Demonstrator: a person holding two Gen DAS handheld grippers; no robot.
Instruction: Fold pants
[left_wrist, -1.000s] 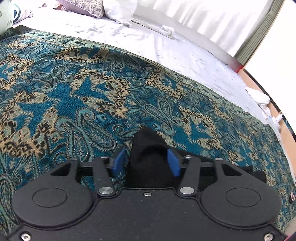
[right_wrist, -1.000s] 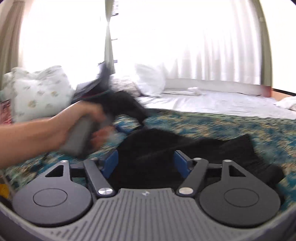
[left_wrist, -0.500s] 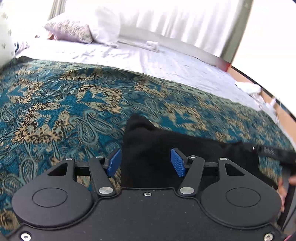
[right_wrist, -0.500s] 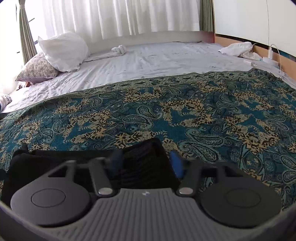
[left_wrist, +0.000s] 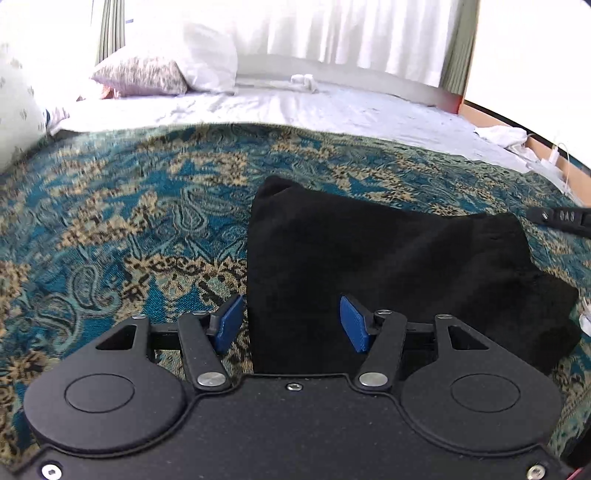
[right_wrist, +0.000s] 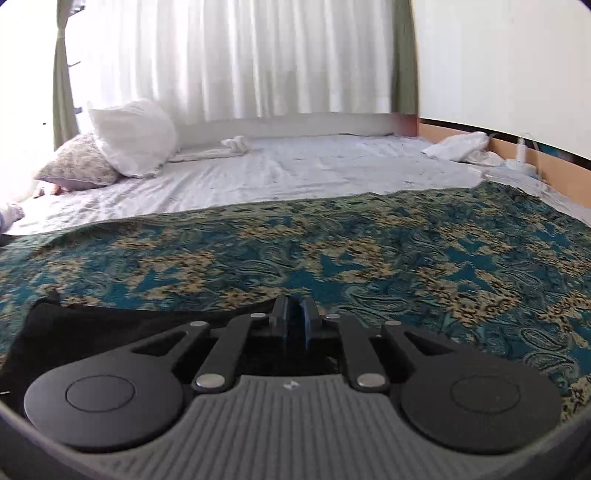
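Left wrist view: black pants (left_wrist: 388, 273) lying folded at centre and lower right of the frame on the patterned bedspread (left_wrist: 110, 229). Left gripper (left_wrist: 291, 325) with blue pads standing apart, astride the near left edge of the cloth, not pressing it. Tip of the other tool at the right edge.

Right wrist view: right gripper (right_wrist: 293, 321) nearly closed at lower centre, over the dark cloth's far edge; whether fabric is pinched between the pads cannot be told. Pants (right_wrist: 92, 325) spreading to the lower left.

Advice: close left pads on all layers, lift both corners evenly, keep edges aligned.
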